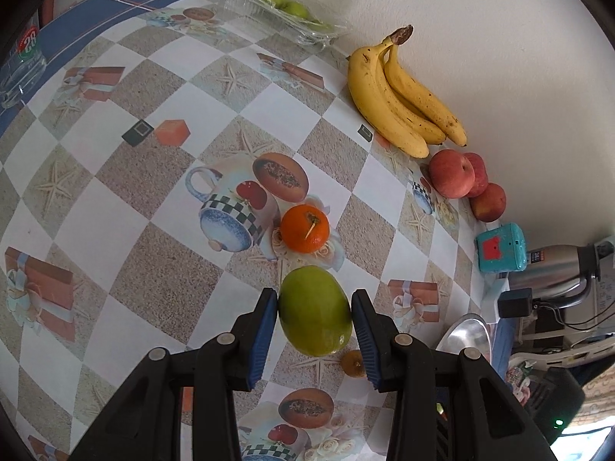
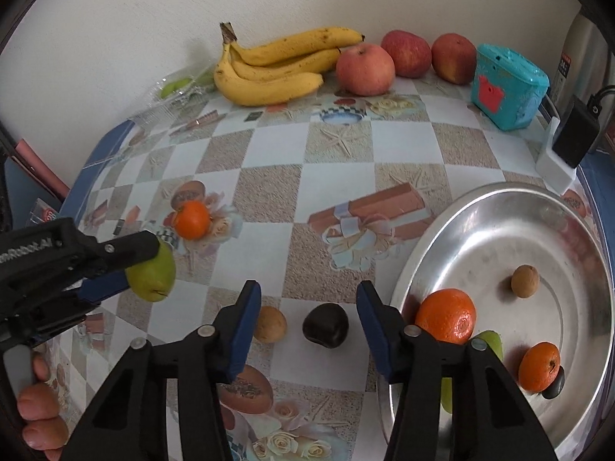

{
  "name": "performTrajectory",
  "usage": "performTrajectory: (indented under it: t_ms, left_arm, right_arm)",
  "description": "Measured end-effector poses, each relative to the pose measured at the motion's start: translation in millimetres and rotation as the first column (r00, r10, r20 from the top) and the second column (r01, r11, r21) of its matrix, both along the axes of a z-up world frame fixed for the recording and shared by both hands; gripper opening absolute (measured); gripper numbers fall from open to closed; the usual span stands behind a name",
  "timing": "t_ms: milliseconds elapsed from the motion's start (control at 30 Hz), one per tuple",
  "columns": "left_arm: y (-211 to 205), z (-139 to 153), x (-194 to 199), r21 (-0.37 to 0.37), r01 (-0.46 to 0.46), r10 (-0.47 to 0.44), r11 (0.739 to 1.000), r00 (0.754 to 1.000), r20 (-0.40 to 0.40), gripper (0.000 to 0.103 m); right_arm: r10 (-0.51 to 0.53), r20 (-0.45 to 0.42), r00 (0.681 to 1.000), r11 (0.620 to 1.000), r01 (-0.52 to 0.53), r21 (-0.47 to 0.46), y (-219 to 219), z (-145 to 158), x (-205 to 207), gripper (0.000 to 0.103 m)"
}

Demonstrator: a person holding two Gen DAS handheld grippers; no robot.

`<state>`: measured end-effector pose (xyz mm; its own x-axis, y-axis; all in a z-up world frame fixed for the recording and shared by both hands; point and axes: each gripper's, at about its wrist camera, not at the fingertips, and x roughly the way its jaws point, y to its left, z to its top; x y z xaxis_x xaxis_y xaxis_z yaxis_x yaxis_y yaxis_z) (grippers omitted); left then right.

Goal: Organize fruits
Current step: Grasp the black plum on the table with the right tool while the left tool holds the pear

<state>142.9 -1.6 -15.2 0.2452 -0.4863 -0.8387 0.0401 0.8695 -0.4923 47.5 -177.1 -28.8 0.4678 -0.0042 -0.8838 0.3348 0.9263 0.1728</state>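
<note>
My left gripper (image 1: pixel 314 299) is shut on a green pear-like fruit (image 1: pixel 314 311), and both blue pads press its sides above the patterned tablecloth. The right wrist view shows the same gripper (image 2: pixel 142 269) with the fruit (image 2: pixel 153 274) at the left, a person's hand under it. My right gripper (image 2: pixel 307 292) is open over a dark chestnut (image 2: pixel 325 329). The chestnut lies on the cloth between the fingers with a gap on each side. A brown nut (image 2: pixel 271 324) rests just left of it. An orange (image 1: pixel 305 228) sits on the cloth ahead of the left gripper.
A metal plate (image 2: pixel 423 253) at the right holds two oranges, a brown nut, a green fruit and a dark nut. Bananas (image 2: pixel 269 65), three apples (image 2: pixel 365 69) and a teal box (image 2: pixel 507 86) line the wall. A clear box of green fruit (image 1: pixel 296 11) stands further along it.
</note>
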Motion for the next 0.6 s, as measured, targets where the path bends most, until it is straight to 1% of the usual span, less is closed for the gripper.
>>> performTrajectory:
  t_ms: [200,300,600]
  left_arm:
    - [-0.6,-1.7,0.4,-0.009,0.001,-0.001,1.0,1.0,-0.009,0.042]
    - [-1.1,-2.4,0.5,-0.012,0.0,-0.001,1.0,1.0,-0.012,0.042]
    - [-1.0,-3.4,0.1,-0.012,-0.002,0.001,1.0,1.0,-0.016,0.042]
  right_arm:
    - [-0.021,-0.03,0.999,1.0,0.021,-0.015,-1.6,-8.9,-0.5,0.043]
    - [-0.024,-0.035,0.999,1.0,0.023,-0.021,-1.2,-9.6,0.0,0.043]
    - [0.006,-0.089,0.996,0.996,-0.014,-0.083,10.9,-11.3,3.5,0.041]
